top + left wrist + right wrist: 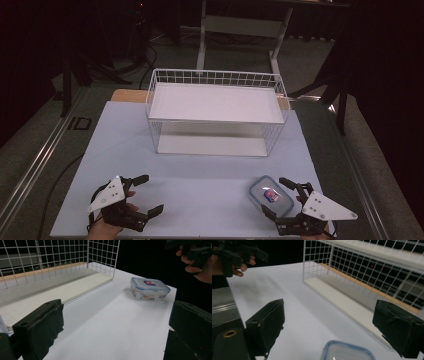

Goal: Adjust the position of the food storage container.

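The left gripper [148, 194] hangs low over the near left part of the desk [200, 170], its jaws spread wide with nothing between them but bare white surface. In the left gripper view the two black jaws stand far apart at the bottom corners, touching nothing. Ahead of them and toward the right jaw sits a small clear box [149, 288] with a blue-edged lid (a little red and blue label is on top), well apart from these jaws. Ahead of the left jaw is the open front of a white wire rack [57, 267], with its pale lower shelf lying on the desk.

The right gripper [278, 197] is at the near right part of the desk, its jaws also spread wide. From above, the box [270, 195] lies between the two jaw tips or just in front of them; whether either jaw touches it I cannot tell. In the right gripper view the box's lid [347, 351] shows low in the gap between the jaws, nearer the camera than the jaw tips appear, and neither jaw is pressed onto it. Beyond the right jaw runs the rack [362, 272]. The person's other hand [229, 261], with its gripper, is far beyond the left jaw.
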Demonstrator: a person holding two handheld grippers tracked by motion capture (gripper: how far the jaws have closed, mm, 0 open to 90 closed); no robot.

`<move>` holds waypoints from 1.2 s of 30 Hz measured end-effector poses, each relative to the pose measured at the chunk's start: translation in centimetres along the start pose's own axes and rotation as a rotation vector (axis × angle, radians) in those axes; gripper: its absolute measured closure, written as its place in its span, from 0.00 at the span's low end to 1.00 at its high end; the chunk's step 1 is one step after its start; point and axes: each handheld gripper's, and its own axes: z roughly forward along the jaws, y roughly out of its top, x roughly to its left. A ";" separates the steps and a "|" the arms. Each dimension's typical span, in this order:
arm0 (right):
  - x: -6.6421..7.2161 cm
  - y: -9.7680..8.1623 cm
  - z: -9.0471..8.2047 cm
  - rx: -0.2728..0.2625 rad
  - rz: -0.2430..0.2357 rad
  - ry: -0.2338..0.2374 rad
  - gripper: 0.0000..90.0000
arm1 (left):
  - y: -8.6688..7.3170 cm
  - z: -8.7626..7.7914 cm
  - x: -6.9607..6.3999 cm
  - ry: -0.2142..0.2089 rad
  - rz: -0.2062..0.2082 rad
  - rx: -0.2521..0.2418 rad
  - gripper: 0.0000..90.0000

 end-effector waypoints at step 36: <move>-4.6 -10.3 -4.4 0.425 0.091 0.051 1.00 | 0.2 0.8 -0.6 -0.023 0.038 0.016 0.01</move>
